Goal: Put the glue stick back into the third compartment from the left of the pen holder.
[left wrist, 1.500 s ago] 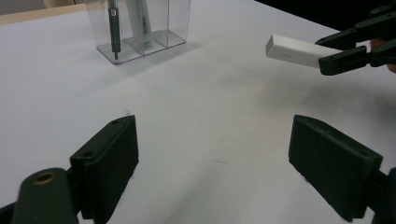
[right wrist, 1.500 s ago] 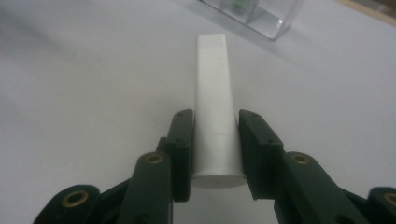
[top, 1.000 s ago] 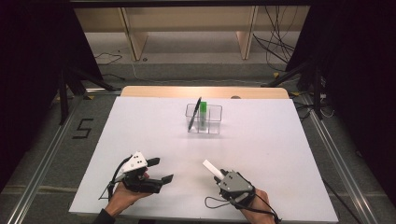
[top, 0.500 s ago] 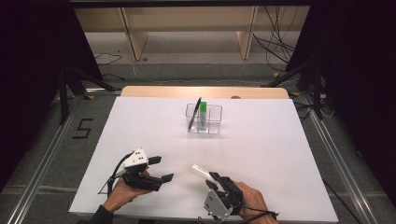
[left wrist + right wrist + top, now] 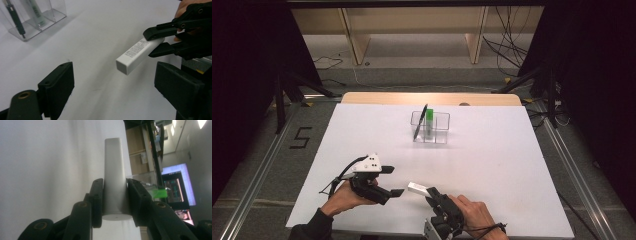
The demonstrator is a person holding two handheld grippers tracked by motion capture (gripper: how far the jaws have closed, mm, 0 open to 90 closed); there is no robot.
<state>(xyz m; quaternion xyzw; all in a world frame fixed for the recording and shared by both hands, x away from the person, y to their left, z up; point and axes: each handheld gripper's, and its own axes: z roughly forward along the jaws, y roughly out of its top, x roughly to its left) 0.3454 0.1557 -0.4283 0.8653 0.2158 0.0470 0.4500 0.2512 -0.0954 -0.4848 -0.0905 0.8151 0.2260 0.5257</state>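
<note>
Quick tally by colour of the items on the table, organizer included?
White box, held in the right tool: 1
Black pen: 1
Green-capped tube: 1
Clear organizer: 1
Total: 4

high: above, fwd-down | gripper cams: close — share white box point(image 5: 137, 55)
</note>
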